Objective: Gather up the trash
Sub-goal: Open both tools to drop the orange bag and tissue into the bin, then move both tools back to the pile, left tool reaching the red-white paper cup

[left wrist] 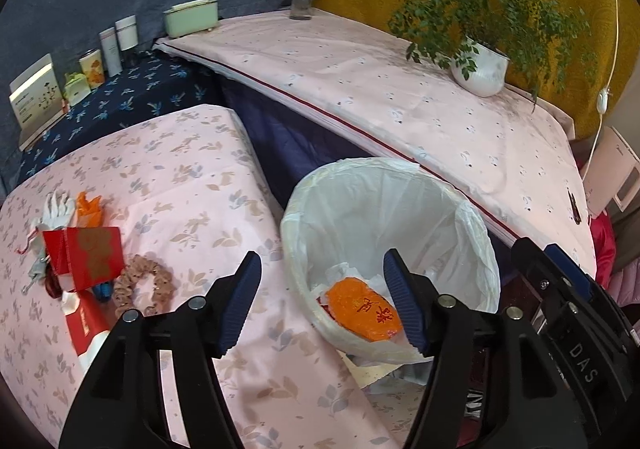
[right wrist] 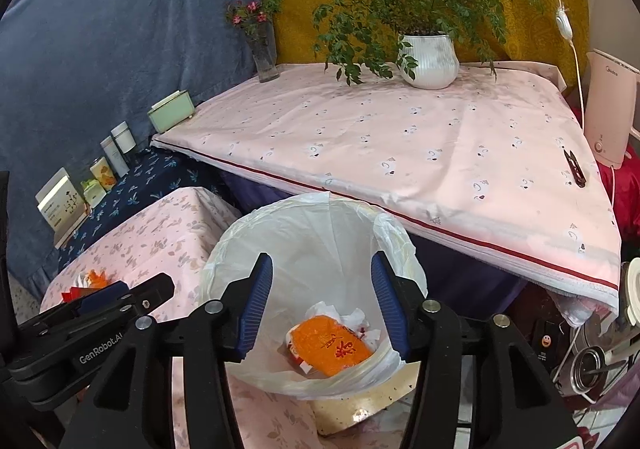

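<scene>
Releasing over the bin: left gripper (left wrist: pixel 322 299) stands with jaws apart and empty, more trash (red box (left wrist: pixel 86 255), orange scrap (left wrist: pixel 89 205)) well to its left. Ahead and below, the orange packet (right wrist: pixel 330 345) lies inside the lined bin (right wrist: pixel 308 233). Right gripper (right wrist: pixel 320 305), also parted and empty, hangs above the bin; best withdrawn clear of the liner's rim.

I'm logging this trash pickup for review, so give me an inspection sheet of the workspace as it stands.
Surface: pink leaf-print cloth, bin beside it.
Job's things: lined trash bin holds an orange packet on white tissue.
Clutter: red box, scrunchie, orange scrap and white glove left on cloth.
Grippers: left gripper and right gripper both open over the bin, nothing between them.
Cables: white switch cord on the wall.
Surroundings: potted plant, flower vase, kettle.
</scene>
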### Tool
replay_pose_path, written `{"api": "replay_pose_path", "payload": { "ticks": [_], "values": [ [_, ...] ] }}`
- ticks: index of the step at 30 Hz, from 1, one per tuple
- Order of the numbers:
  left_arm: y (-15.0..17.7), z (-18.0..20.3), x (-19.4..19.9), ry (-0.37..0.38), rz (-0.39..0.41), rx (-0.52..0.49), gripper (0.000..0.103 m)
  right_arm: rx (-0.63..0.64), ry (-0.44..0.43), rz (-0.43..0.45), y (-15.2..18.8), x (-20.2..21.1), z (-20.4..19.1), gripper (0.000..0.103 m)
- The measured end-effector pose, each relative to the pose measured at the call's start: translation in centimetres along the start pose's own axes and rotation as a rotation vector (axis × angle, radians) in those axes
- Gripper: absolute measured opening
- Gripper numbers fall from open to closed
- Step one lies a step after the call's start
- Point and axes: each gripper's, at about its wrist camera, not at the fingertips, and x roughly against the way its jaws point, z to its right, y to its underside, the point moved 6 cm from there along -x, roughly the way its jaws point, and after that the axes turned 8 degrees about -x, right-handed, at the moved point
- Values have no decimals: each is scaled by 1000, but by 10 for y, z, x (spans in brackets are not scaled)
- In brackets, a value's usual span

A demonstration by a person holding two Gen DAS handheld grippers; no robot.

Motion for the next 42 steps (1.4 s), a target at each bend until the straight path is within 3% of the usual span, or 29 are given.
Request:
{"api": "replay_pose_path", "payload": {
  "ticks": [2, 10, 28, 42],
  "values": [
    [2, -8, 5, -14, 0, 22, 67, 9, -6, 3, 1, 3, -6, 53],
    [15, -50, 27, -82, 22, 111, 76, 45, -39, 7, 10, 15, -35, 57],
    [70, -142, 46, -212, -36, 249, 79, 143, -111, -46, 52, 24, -104, 58],
    [104, -174, 27, -272, -129, 323, 87, 180, -137, -103, 78, 10, -128, 58]
  ]
}}
